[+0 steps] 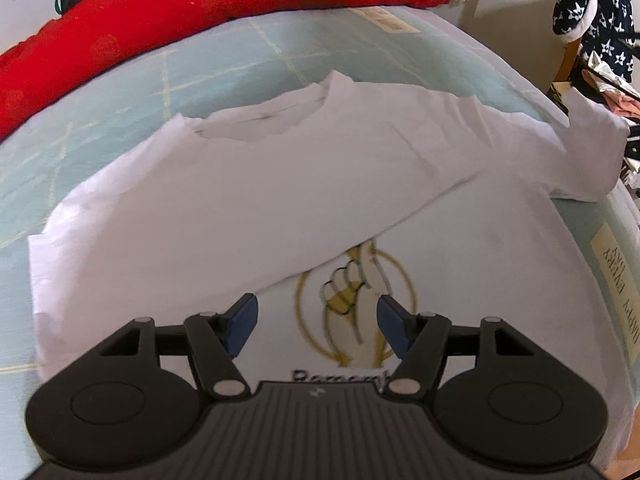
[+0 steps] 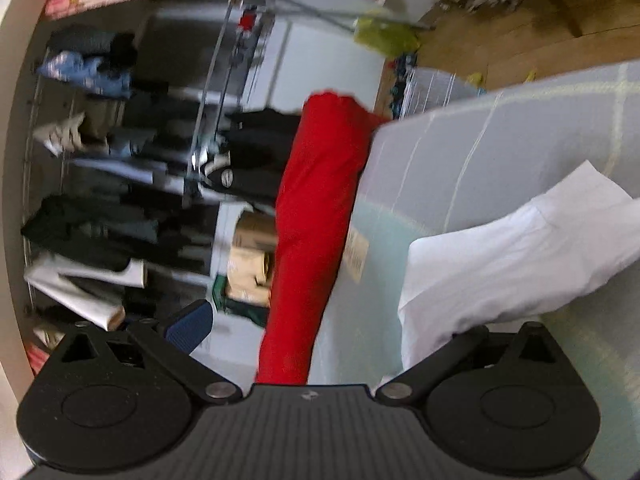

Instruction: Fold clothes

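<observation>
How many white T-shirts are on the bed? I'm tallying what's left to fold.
1: the white T-shirt lies partly folded on the bed, below the left gripper. Others may be out of view.

A home bedroom; pale-blue checked bed [image 1: 224,60]; red bolster [image 1: 200,12]; crowded clothes rack [image 2: 120,160].

You had bare bed [image 1: 224,68] sheet at upper left of the left view; the red bolster [image 1: 224,4] blocked the top edge, star-print clothes [image 1: 592,12] the upper right.
</observation>
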